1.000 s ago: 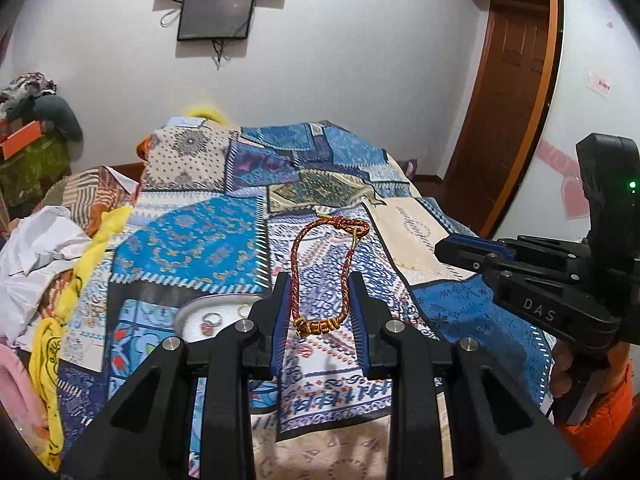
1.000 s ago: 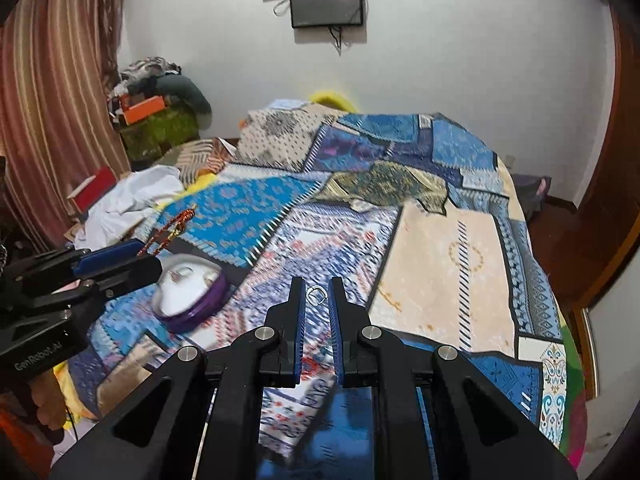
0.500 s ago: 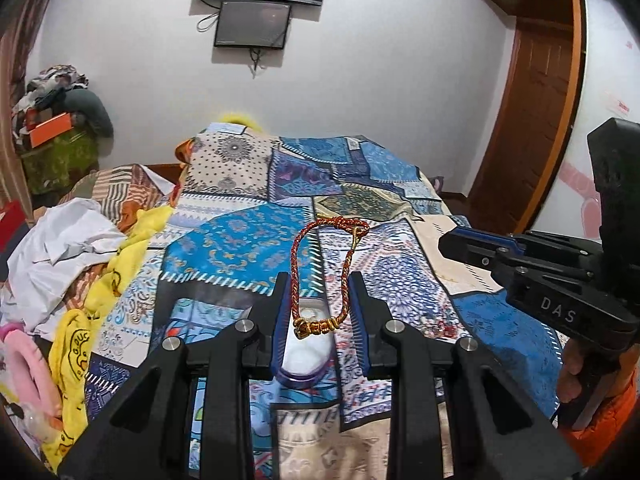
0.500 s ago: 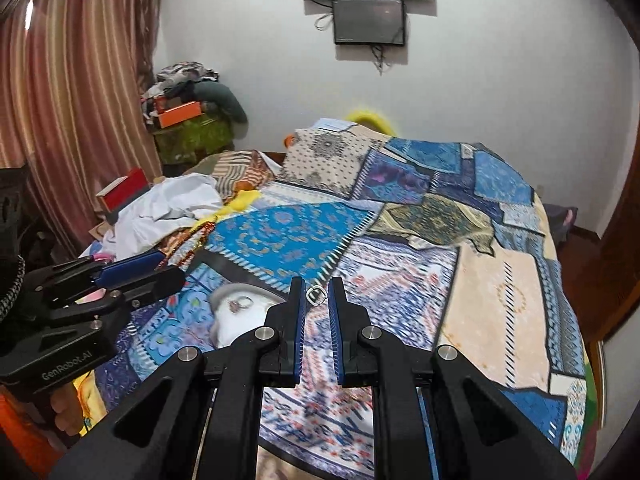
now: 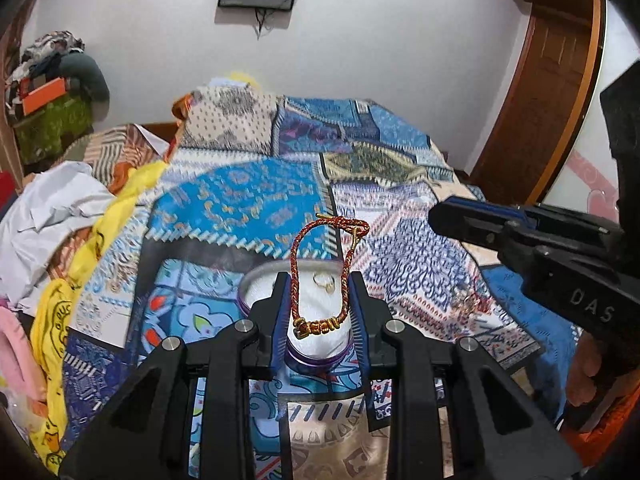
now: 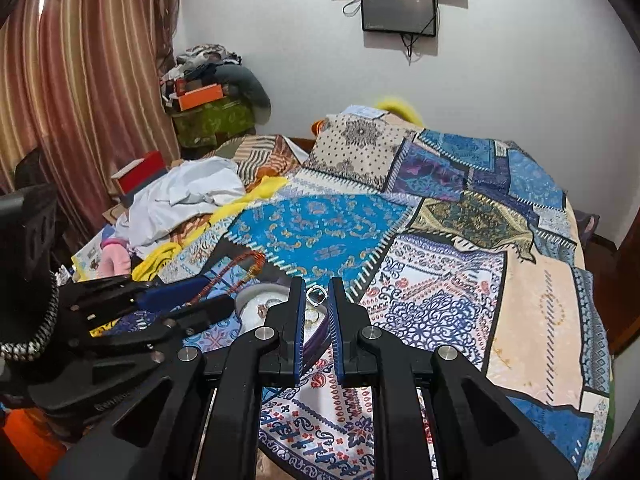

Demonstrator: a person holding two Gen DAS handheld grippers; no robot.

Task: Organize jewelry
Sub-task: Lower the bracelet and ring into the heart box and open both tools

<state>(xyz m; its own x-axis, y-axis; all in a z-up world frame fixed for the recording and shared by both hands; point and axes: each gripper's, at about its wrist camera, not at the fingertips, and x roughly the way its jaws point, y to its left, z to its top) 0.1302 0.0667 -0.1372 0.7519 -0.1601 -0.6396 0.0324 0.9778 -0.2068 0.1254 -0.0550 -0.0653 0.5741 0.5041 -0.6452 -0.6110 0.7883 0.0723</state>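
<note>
The left gripper (image 5: 319,304) is pinching the light, limp braided bracelet (image 5: 320,272) by its cords, while the right gripper (image 6: 316,300) is clamping a small ring (image 6: 316,294).

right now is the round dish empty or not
Not empty: the round dish with the purple rim has a gold ring lying on its white lining, beneath the held bracelet.

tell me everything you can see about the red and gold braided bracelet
The braided bracelet is a twisted cord of red and gold strands closed into a loop, with a cluster of gold beads or knots at its near end and a small gold clasp at the far end. It is pinched between the fingers of the left tool, stands out stiffly forward, and hangs above the round white dish with a purple rim, where a ring already lies.
</note>
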